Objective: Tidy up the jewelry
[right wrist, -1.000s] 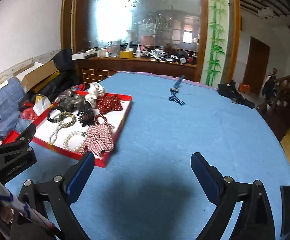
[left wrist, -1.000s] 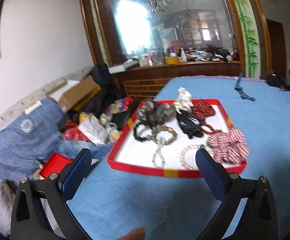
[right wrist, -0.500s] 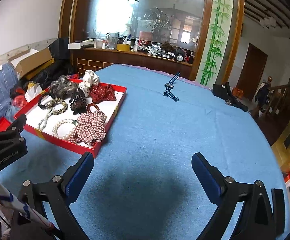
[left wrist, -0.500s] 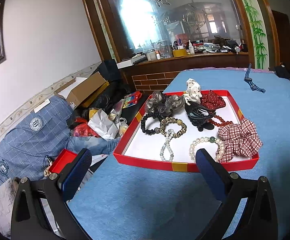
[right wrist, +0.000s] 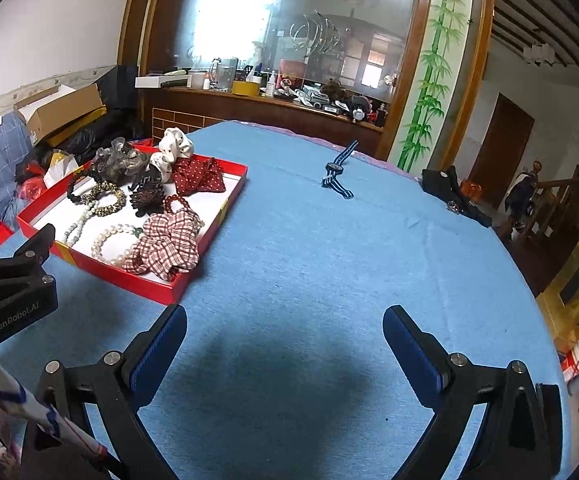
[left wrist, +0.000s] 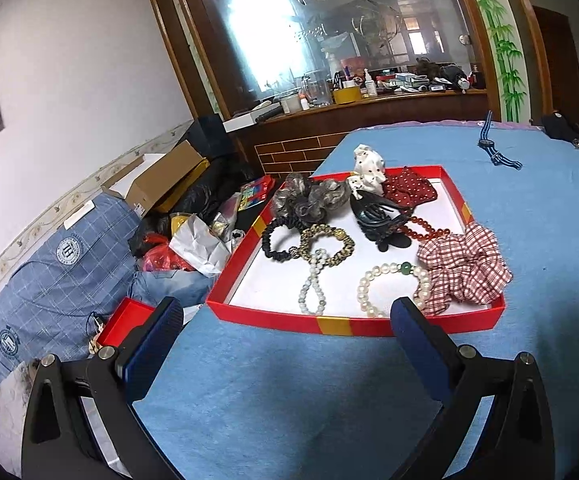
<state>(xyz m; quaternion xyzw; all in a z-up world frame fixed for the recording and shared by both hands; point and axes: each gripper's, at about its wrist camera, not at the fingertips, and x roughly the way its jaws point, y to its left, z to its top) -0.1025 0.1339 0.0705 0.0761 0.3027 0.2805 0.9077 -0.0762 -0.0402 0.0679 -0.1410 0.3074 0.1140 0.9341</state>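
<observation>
A red tray with a white floor sits on the blue table and holds bead bracelets, a pearl bracelet, a black hair claw and several scrunchies, one red plaid. The tray also shows in the right wrist view. A blue striped watch lies alone further back on the table, also seen in the left wrist view. My left gripper is open and empty, just before the tray's near edge. My right gripper is open and empty over bare blue cloth, right of the tray.
A dark pouch lies at the table's far right edge. Left of the table are a blue checked bag, a small red box, cardboard boxes and bags. A cluttered wooden counter stands behind.
Both grippers have tilted and drawn slightly closer to the table; the tray now sits larger and nearer in the left wrist view. Both stay open and empty.
</observation>
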